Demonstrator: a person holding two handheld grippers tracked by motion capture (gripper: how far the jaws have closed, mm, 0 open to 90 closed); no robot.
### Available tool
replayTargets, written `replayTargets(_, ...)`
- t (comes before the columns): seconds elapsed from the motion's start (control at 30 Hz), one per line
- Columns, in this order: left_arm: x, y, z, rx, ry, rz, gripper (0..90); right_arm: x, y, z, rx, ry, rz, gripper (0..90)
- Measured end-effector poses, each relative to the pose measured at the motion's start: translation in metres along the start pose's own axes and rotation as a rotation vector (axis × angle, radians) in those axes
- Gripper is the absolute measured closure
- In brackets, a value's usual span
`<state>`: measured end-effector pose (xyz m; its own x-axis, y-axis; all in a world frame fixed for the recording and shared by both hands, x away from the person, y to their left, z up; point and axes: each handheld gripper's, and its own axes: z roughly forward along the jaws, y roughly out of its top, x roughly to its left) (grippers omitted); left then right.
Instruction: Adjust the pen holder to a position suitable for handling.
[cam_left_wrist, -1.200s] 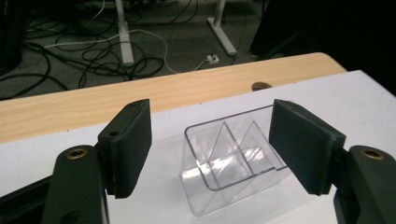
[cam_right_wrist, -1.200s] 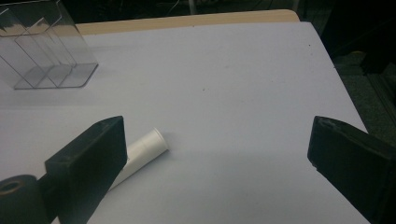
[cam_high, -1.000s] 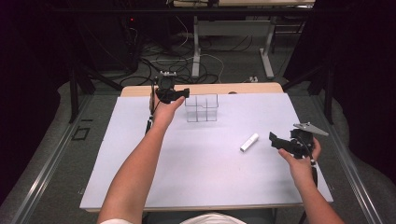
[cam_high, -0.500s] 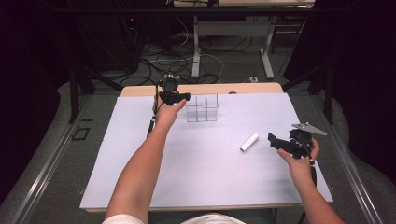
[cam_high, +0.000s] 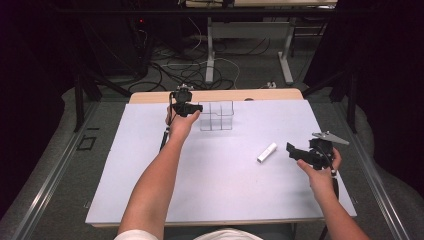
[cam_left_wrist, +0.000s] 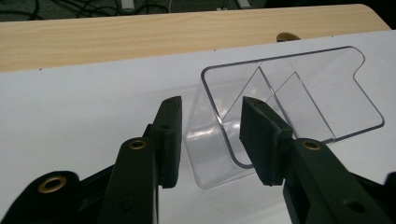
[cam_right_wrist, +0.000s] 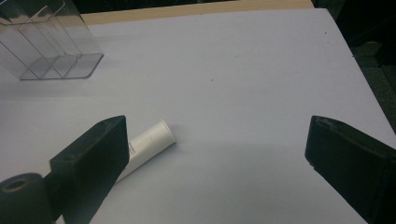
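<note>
A clear plastic divided holder (cam_high: 217, 116) stands at the far middle of the white table. My left gripper (cam_high: 197, 107) is at its left end. In the left gripper view the jaws straddle the holder's (cam_left_wrist: 303, 93) near end wall. They have just been closing, and a gap still shows between the pads and the plastic, so the left gripper (cam_left_wrist: 210, 135) is open. A short white tube (cam_high: 267, 152) lies on the table to the right. My right gripper (cam_high: 291, 150) hovers just right of it, open wide (cam_right_wrist: 219, 158). The tube (cam_right_wrist: 149, 144) lies beside its left jaw.
White sheet (cam_high: 225, 190) covers most of the table, with a bare wooden strip (cam_high: 150, 96) along the far edge. Beyond the table are cables and desk legs on the floor. The holder (cam_right_wrist: 51, 42) sits far from the right gripper.
My left gripper has sunk a little onto the holder's end and its jaws have narrowed. The right gripper and the white tube have stayed where they were.
</note>
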<state>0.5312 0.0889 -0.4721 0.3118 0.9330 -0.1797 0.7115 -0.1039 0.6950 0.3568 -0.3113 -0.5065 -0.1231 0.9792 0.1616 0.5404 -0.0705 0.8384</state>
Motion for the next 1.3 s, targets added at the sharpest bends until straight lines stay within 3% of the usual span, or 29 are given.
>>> replayTargets(0.17,0.000,-0.001,0.003,0.013,0.001,-0.011,63.9,0.000,-0.001,0.001,0.004,0.003,-0.009,5.7)
replayTargets(0.3,0.000,-0.002,0.006,0.023,-0.007,-0.052,67.5,0.000,-0.001,0.001,0.006,0.004,-0.008,6.2)
replayTargets(0.53,-0.002,-0.002,0.007,0.025,-0.011,-0.073,74.2,-0.002,-0.001,0.002,0.005,0.005,-0.010,6.4)
replayTargets(0.67,-0.003,-0.002,0.008,0.021,-0.026,-0.111,79.7,-0.001,-0.001,0.002,0.004,0.006,-0.010,6.9)
replayTargets(0.8,-0.005,-0.002,0.008,0.015,-0.006,-0.152,81.6,-0.001,-0.001,0.001,0.003,0.007,-0.009,7.2)
replayTargets(0.9,-0.006,-0.001,0.008,0.019,0.009,-0.154,82.2,-0.001,-0.001,0.001,0.011,0.004,-0.007,7.6)
replayTargets(1.0,-0.008,-0.001,0.008,0.019,0.025,-0.163,83.5,0.000,-0.002,0.003,-0.021,-0.008,0.005,9.4)
replayTargets(1.03,-0.008,-0.001,0.008,0.010,0.046,-0.167,84.5,-0.001,-0.002,0.002,0.006,0.002,0.001,9.8)
replayTargets(1.3,-0.010,-0.001,0.007,0.006,0.081,-0.157,87.2,-0.001,-0.002,0.001,-0.003,0.006,-0.007,10.5)
